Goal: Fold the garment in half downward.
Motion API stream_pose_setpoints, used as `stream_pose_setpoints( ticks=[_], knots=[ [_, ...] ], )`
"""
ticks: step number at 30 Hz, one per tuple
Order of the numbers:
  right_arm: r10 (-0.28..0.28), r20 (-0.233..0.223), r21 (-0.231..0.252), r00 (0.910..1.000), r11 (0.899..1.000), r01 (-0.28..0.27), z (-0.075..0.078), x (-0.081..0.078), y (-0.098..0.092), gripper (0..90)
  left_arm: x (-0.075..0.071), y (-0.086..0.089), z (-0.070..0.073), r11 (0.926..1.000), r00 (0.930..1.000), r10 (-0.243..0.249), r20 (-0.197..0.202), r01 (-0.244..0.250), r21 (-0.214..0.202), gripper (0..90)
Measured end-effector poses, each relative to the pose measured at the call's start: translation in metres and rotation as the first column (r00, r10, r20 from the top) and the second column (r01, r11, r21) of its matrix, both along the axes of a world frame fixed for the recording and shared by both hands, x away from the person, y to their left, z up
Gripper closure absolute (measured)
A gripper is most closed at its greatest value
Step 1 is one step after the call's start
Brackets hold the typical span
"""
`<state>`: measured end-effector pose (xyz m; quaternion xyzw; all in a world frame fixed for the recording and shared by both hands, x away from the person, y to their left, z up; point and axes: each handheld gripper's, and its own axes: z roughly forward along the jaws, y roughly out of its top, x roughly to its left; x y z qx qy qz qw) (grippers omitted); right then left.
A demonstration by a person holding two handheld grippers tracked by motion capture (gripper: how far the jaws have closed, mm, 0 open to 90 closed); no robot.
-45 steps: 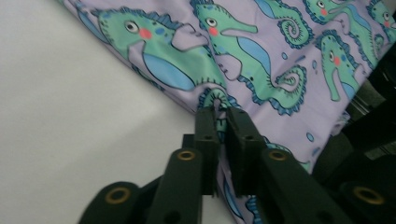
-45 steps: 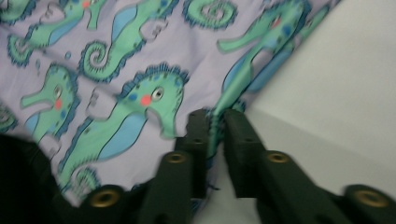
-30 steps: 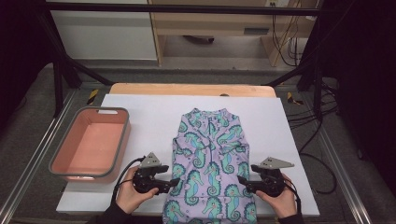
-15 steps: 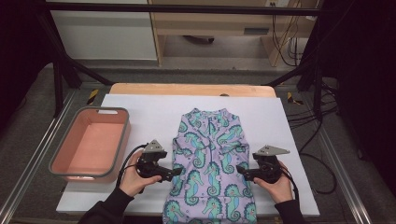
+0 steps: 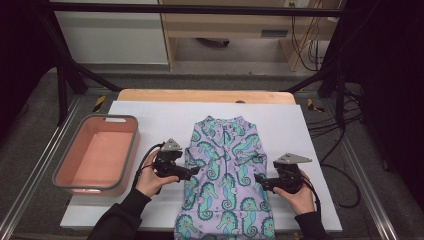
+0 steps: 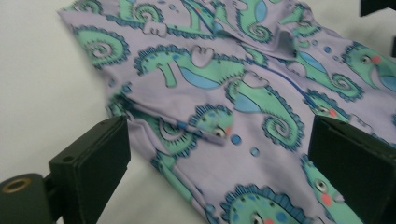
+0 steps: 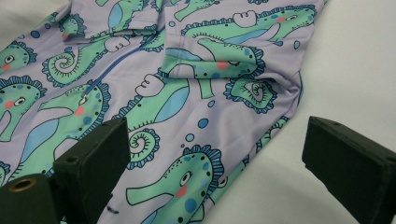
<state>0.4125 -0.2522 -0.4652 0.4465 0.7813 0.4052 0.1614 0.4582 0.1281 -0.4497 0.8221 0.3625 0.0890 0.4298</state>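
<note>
— High view first: where's the garment (image 5: pixel 225 175)?
— Flat on the white sheet (image 5: pixel 310 125), left gripper (image 5: pixel 192 173) and right gripper (image 5: pixel 257 178) at its sides.
— Left gripper view?
— Jaws just opened, nothing pinched.
— Right gripper view?
— Same. Probably mid-fold; each should grip an edge next.

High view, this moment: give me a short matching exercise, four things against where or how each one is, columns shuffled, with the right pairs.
Things:
1. garment
2. bin
3. left gripper
4. right gripper

Places or states:
A. at the left edge of the table, with nothing in it
B. spread flat in the middle of the white sheet
C. open at the garment's right edge
D. open at the garment's left edge

Pairs: 1-B, 2-A, 3-D, 4-C
</note>
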Motion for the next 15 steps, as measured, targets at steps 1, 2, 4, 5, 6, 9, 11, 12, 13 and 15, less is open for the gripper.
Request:
stream_pose_setpoints(
  ticks=[1,2,4,5,6,9,11,12,13,15],
  knots=[
    [0.001,0.002,0.001,1.0000,1.000,-0.001,0.000,0.000,-0.001,7.5,0.003,-0.001,0.000,0.9999,1.0000,0.010,-0.001,-0.010,-0.005,6.8],
    [-0.005,0.000,0.004,1.0000,1.000,0.005,0.000,-0.001,-0.001,7.2,0.005,-0.001,0.000,0.9999,0.9999,0.014,-0.003,-0.014,-0.011,7.1],
    [-0.006,0.004,0.000,1.0000,1.000,0.006,-0.001,-0.002,-0.003,7.0,0.011,-0.002,0.001,0.9995,0.9997,0.023,-0.003,-0.023,-0.022,7.3],
    [-0.007,0.004,0.001,1.0000,1.000,0.007,-0.001,-0.002,-0.003,7.0,0.013,-0.002,0.001,0.9992,0.9995,0.031,-0.006,-0.031,-0.026,7.6],
    [-0.012,0.003,0.003,0.9999,1.000,0.012,-0.001,-0.002,-0.003,6.9,0.016,-0.002,0.001,0.9989,0.9992,0.038,-0.008,-0.038,-0.026,7.9],
    [-0.010,0.009,0.005,0.9999,1.000,0.010,-0.001,-0.002,-0.004,6.6,0.023,-0.001,0.001,0.9980,0.9982,0.059,-0.002,-0.059,-0.022,10.2],
    [-0.010,0.011,0.005,0.9999,1.000,0.010,-0.001,-0.002,-0.003,6.6,0.027,-0.001,0.002,0.9972,0.9974,0.072,-0.005,-0.072,-0.023,13.3],
    [-0.012,0.011,0.006,0.9999,1.000,0.012,-0.001,-0.002,-0.003,6.5,0.030,-0.001,0.002,0.9967,0.9969,0.078,-0.002,-0.078,-0.023,14.2],
    [-0.011,0.011,0.006,0.9999,1.000,0.011,-0.001,-0.002,-0.003,6.3,0.032,-0.001,0.003,0.9965,0.9966,0.082,0.000,-0.082,-0.017,14.5],
    [-0.014,0.010,0.004,0.9999,1.000,0.014,-0.001,-0.002,-0.003,5.9,0.036,-0.003,0.003,0.9956,0.9958,0.091,0.003,-0.091,-0.019,16.5]
  ],
)
